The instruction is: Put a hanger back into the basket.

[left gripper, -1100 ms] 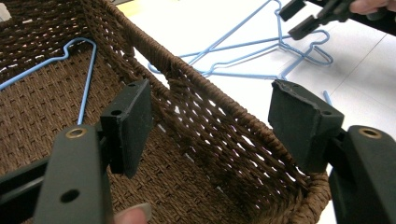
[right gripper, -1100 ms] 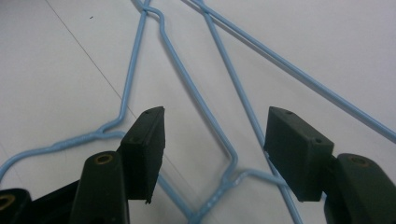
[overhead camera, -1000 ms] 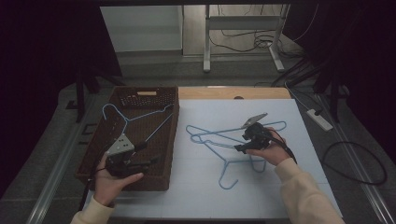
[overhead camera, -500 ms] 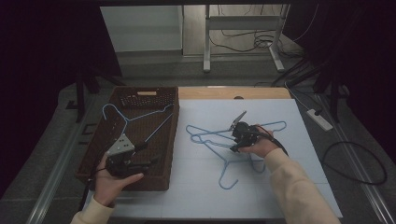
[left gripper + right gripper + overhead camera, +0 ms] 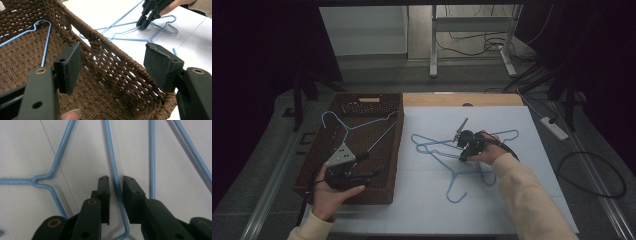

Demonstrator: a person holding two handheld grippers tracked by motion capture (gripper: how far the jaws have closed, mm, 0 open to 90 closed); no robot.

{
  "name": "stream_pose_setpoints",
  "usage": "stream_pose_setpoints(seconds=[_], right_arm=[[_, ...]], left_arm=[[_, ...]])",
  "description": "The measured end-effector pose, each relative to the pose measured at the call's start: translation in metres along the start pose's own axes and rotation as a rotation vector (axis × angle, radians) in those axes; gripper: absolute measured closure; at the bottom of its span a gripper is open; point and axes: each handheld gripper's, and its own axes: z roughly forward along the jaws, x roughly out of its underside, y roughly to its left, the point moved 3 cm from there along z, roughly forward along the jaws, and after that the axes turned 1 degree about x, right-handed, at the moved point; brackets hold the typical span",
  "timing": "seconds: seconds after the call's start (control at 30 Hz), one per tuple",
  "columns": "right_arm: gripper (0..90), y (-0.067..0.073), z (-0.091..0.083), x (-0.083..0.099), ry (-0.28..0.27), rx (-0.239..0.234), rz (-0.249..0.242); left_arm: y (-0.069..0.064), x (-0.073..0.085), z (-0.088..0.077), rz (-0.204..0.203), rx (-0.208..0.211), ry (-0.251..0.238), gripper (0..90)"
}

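My right gripper (image 5: 115,192) is black, brass-coloured rings at its joints, and the wire between its jaws is a pale blue hanger (image 5: 113,167) on the white table (image 5: 512,200). At the left of the high view my left gripper (image 5: 374,174) is black too, with a grey plate on top. The basket (image 5: 388,192) beneath is dark brown weave, one light blue hanger (image 5: 339,127) inside. My sleeves (image 5: 532,200) are cream.

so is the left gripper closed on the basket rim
No, the left gripper stands wide open, its pads apart on either side of the basket wall.
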Motion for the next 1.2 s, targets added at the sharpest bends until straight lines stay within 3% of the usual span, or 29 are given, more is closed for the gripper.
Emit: stream_pose_setpoints(seconds=[0.2, 0.23, 0.4, 0.57, 0.63, 0.83, 0.93, 1.2], right_arm=[[87.2, 0.003, 0.000, -0.005, 0.036, 0.020, -0.056], [87.4, 0.003, 0.000, -0.006, 0.045, 0.051, -0.040], [87.6, -0.002, -0.005, -0.003, 0.047, 0.072, -0.003], [87.7, -0.008, -0.024, 0.000, -0.035, 0.073, 0.073], [87.7, -0.011, -0.040, 0.003, -0.086, 0.080, 0.112], [87.8, -0.015, -0.065, 0.008, -0.157, 0.101, 0.186], [87.8, -0.016, -0.084, 0.011, -0.229, 0.094, 0.238], [87.8, -0.017, -0.107, 0.014, -0.337, 0.089, 0.324]], left_arm=[[0.000, 0.000, 0.000, -0.001, -0.001, 0.000, 31.9], [0.000, 0.000, 0.000, 0.000, -0.002, 0.000, 31.9], [0.001, 0.000, -0.001, -0.001, -0.003, -0.003, 31.9], [0.001, -0.001, -0.002, -0.003, -0.005, -0.008, 31.9], [0.001, -0.001, -0.002, -0.003, -0.005, -0.009, 31.9], [0.002, -0.001, -0.004, -0.007, -0.010, -0.018, 32.0], [0.002, -0.001, -0.005, -0.012, -0.013, -0.023, 32.1], [0.002, -0.002, -0.005, -0.016, -0.006, -0.027, 32.2]])
